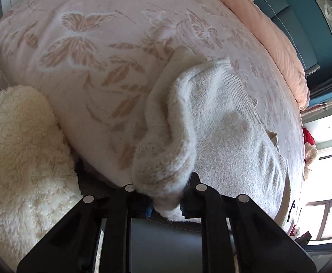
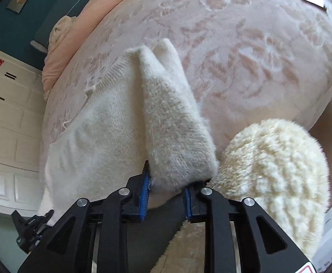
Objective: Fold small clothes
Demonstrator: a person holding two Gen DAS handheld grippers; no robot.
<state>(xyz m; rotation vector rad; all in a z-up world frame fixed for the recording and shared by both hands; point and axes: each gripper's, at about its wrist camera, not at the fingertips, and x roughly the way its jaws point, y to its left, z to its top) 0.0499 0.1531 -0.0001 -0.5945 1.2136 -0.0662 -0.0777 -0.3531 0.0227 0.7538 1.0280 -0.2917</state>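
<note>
2 grippers lifting the near edge of a white fuzzy sweater on a bed.

The bed's pale pink blanket (image 1: 93, 52), patterned with butterflies and leaves, fills both views, with a peach duvet (image 1: 277, 36) along its far side. The white sweater (image 1: 229, 122) lies spread on it, ribbed edge away, near edge pulled up into folds. A cream fleece sleeve (image 1: 22, 150) covers the person's arm beside each tool. The left gripper (image 1: 166, 195) is nipped narrow on 1 bunched fold; the right gripper (image 2: 168, 188), blue pads close together, pinches another raised flap.
</note>
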